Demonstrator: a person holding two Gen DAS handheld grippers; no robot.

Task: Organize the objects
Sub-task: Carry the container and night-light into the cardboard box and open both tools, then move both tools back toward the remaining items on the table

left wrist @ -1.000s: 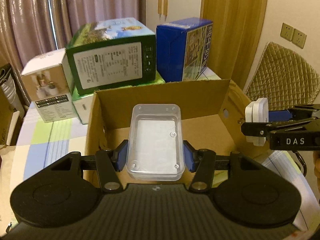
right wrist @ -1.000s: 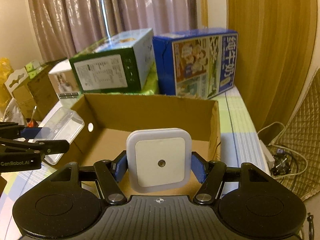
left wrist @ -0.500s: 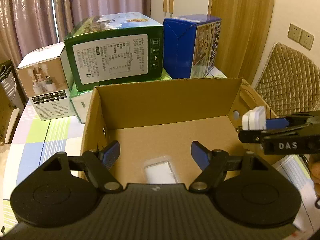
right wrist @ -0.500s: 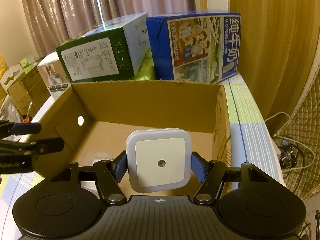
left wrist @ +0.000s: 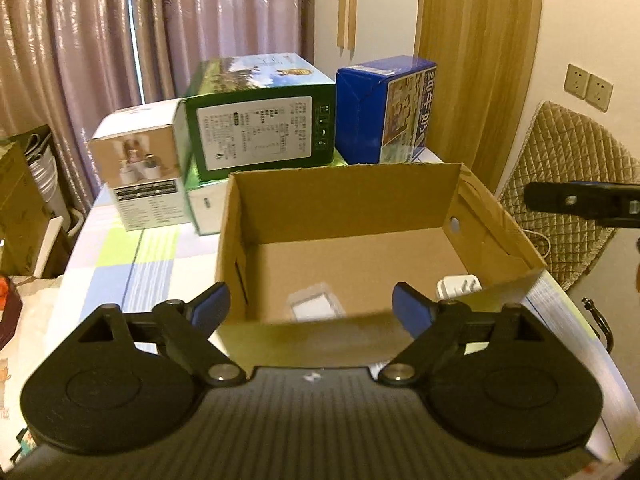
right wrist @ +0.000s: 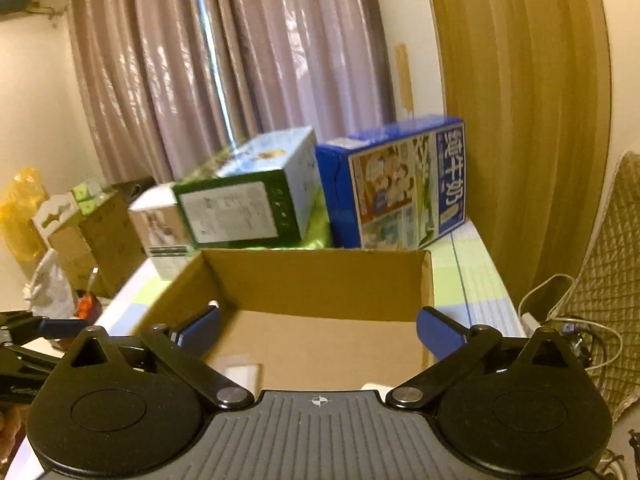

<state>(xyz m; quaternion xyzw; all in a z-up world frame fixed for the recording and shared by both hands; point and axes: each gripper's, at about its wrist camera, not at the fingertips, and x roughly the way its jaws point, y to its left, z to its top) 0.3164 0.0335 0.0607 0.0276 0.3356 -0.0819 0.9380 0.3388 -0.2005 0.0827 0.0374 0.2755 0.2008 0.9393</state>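
Both grippers gape wide, empty: left gripper point(left wrist: 311, 306), right gripper point(right wrist: 318, 330). Cardboard box point(left wrist: 496, 220) holds clear container point(left wrist: 314, 305); left view alone shows white plug-in, probably night light point(left wrist: 458, 286).

The table point(left wrist: 120, 264) is covered by a cloth checked in pale green, blue and white. An open cardboard box point(left wrist: 496, 224) is set on it at the near middle, and behind that box a white carton point(left wrist: 140, 168), a green carton point(left wrist: 260, 132) resting on a lower green and white one point(left wrist: 202, 204), and a blue carton point(left wrist: 384, 108) are ranged in a row.
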